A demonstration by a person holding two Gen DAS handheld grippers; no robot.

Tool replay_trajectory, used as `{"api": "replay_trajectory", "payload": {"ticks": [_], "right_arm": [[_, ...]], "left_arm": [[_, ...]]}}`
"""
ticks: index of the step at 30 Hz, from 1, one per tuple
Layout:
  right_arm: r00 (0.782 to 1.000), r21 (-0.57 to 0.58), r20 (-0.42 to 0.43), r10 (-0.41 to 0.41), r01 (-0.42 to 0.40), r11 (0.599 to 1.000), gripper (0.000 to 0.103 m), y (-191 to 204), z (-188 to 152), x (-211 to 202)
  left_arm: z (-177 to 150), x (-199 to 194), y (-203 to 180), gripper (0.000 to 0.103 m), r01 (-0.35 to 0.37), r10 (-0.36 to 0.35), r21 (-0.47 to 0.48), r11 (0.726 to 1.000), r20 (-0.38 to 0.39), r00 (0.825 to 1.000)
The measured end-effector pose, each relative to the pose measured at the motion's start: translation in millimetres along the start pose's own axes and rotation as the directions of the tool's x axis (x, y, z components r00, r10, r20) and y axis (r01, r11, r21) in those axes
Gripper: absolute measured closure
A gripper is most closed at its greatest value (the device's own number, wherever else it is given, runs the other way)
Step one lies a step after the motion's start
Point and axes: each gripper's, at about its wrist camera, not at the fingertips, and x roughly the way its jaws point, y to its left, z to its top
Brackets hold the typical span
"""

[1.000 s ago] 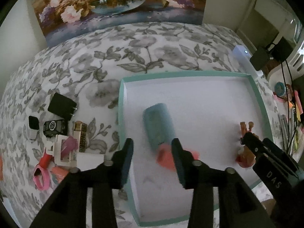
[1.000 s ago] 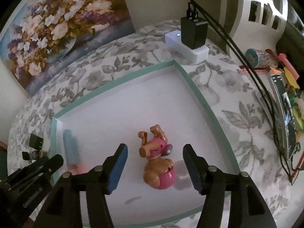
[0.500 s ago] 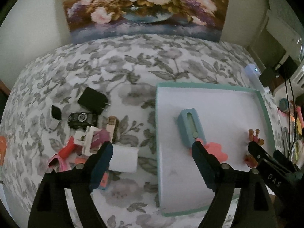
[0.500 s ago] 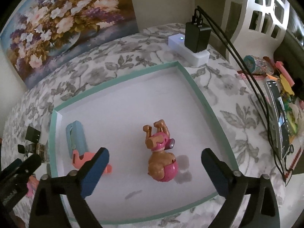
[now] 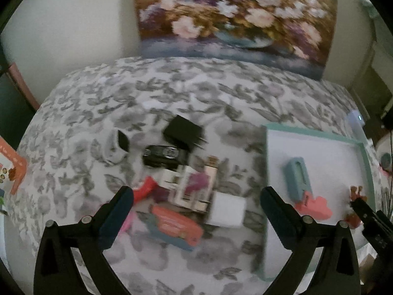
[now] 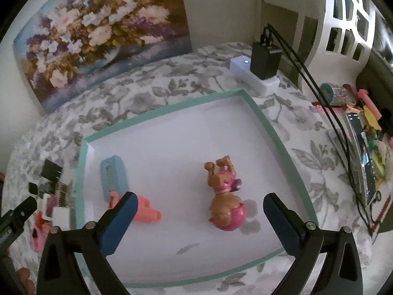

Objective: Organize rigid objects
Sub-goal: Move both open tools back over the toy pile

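Note:
A teal-rimmed white tray (image 6: 266,125) lies on the floral cloth. In it are a blue-and-pink toy (image 6: 115,179) at the left and a brown and pink toy dog (image 6: 224,196). My right gripper (image 6: 199,218) is open and empty above the tray's near side. My left gripper (image 5: 196,211) is open and empty above a pile of small items left of the tray (image 5: 266,167): a white cube (image 5: 227,209), an orange case (image 5: 176,223), a black charger (image 5: 183,131), a black toy car (image 5: 162,157). The blue-and-pink toy (image 5: 298,178) shows in the tray.
A white power strip (image 6: 255,78) with a black adapter (image 6: 265,59) stands behind the tray, cables running right. Stationery clutter (image 6: 363,127) lies at the far right. A flower painting (image 6: 98,34) leans on the back wall. A white-and-black gadget (image 5: 115,147) lies left of the pile.
My left gripper opened, let go of the blue-and-pink toy in the tray and swung left over the pile. My right gripper opened wider and pulled back from the toy dog.

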Motion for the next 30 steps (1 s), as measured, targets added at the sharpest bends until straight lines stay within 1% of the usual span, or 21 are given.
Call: {"api": "replay_trajectory", "payload": {"ticks": [2,4,6,9,11,13,15,19,21,25,30], "right_arm": [[1.0,0.004,0.009,0.013,-0.013,1.0,0.0,3.1,-0.6,-1.8],[1.0,0.009,0.003,0.028,-0.028,1.0,0.0,5.9,-1.6,-0.8],[0.999,0.017,-0.002,0.049,-0.049,0.999,0.0,8.0,-3.2,0.6],[1.0,-0.012,-0.001,0.025,-0.025,1.0,0.0,15.6,-5.2,1.2],[0.999,-0.018,-0.009,0.044,-0.044,0.999,0.0,19.8,-5.1,1.1],[0.997,-0.011,0.015,0.074,-0.074,0.997,0.0,23.2,-4.1,-3.5],[0.992,-0.006,0.057,0.111,-0.111,0.994,0.0,27.8,-1.9,-12.1],[0.973,-0.032,0.154,0.172,-0.169,0.985,0.0,46.5,2.9,-33.9],[0.961,-0.053,0.173,0.216,-0.21,0.976,0.0,60.8,3.3,-42.0],[0.946,-0.096,0.143,0.289,-0.278,0.956,0.0,91.9,0.9,-48.2],[0.936,-0.159,0.1,0.336,-0.318,0.935,0.0,132.9,-7.7,-46.0]], "left_arm": [[0.3,-4.5,11.4,0.001,-0.004,0.005,-0.018,1.0,0.047,0.999],[1.0,-9.3,20.9,0.001,-0.03,0.033,-0.028,0.999,0.087,0.996],[3.5,-11.8,28.6,0.001,-0.033,0.037,-0.038,0.999,0.097,0.995],[7.4,-16.8,40.6,0.001,-0.023,0.029,-0.062,0.998,0.099,0.995],[9.8,-20.3,48.3,0.001,-0.007,0.014,-0.074,0.997,0.098,0.995],[12.2,-25.1,57.3,0.001,0.006,0.002,-0.08,0.997,0.107,0.994],[12.8,-28.9,63.8,0.001,-0.008,0.017,-0.079,0.997,0.116,0.993],[15.7,-36.5,86.5,0.001,-0.049,0.059,-0.084,0.995,0.12,0.991],[16.2,-38.1,100.9,0.001,-0.055,0.067,-0.108,0.993,0.111,0.992],[15.2,-39.9,136.0,0.001,-0.046,0.063,-0.179,0.983,0.09,0.994],[10.0,-40.6,169.9,0.001,-0.067,0.085,-0.235,0.97,0.066,0.994]]}}
